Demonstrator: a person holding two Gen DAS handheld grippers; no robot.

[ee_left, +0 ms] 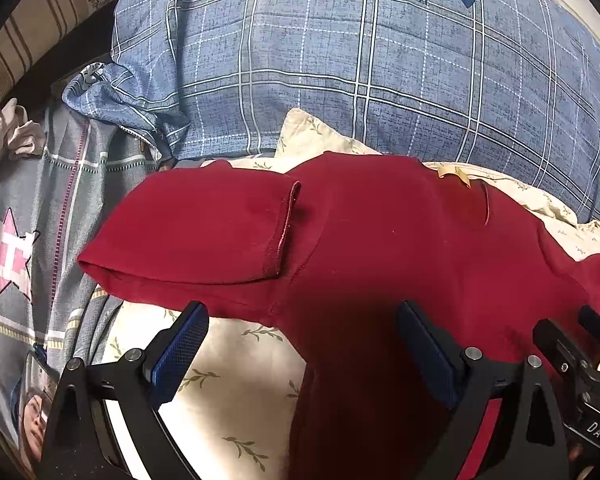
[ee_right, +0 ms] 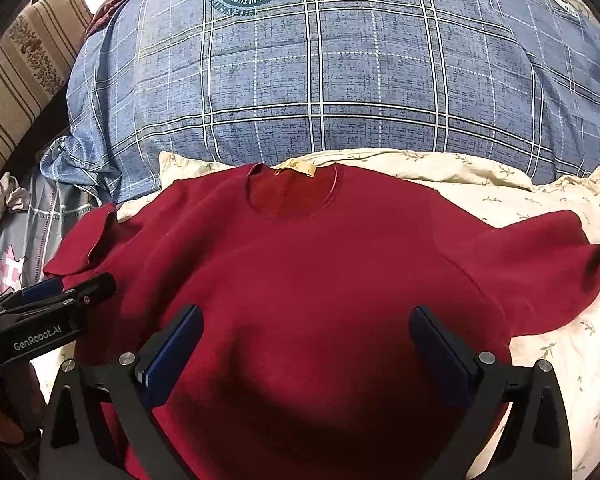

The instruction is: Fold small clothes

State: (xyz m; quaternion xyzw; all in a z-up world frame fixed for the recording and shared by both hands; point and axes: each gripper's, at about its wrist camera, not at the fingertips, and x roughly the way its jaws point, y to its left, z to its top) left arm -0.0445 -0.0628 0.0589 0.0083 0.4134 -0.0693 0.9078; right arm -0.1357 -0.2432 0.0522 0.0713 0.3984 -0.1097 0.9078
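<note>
Left wrist view puts my left claw (ee_left: pixel 302 344) low over the near left part of the red shirt (ee_left: pixel 364 240), spread wide with nothing between its blue pads (ee_left: pixel 180 350). One pad hangs over the cream leaf-print sheet (ee_left: pixel 220 392), the other over red cloth. I can see the left sleeve (ee_left: pixel 204 232) folded inward across the chest, its hemmed cuff edge (ee_left: pixel 284 232) running almost straight away from me. At the far right edge of this view sits part of my other tool.

From the right wrist view, my right claw (ee_right: pixel 306 356) is also wide open and holding nothing, hovering over the lower middle of the shirt with both pads above red fabric. The shirt lies flat, front up, on the cream sheet, collar (ee_right: pixel 296 188) pointing away from me with a tan label (ee_right: pixel 296 169) at the neck. Its right sleeve (ee_right: pixel 540 256) is spread outward, unfolded, near the right side of the sheet. I see the left claw's black body (ee_right: pixel 40 320) entering at the left, beside the shirt's left edge.

Beyond the collar a bulky blue plaid quilt (ee_right: pixel 340 80) rises like a wall, just behind the sheet's far edge. To the left lies grey bedding with a pink star (ee_left: pixel 10 256). Cream sheet shows to the right of the spread sleeve and at the near left.
</note>
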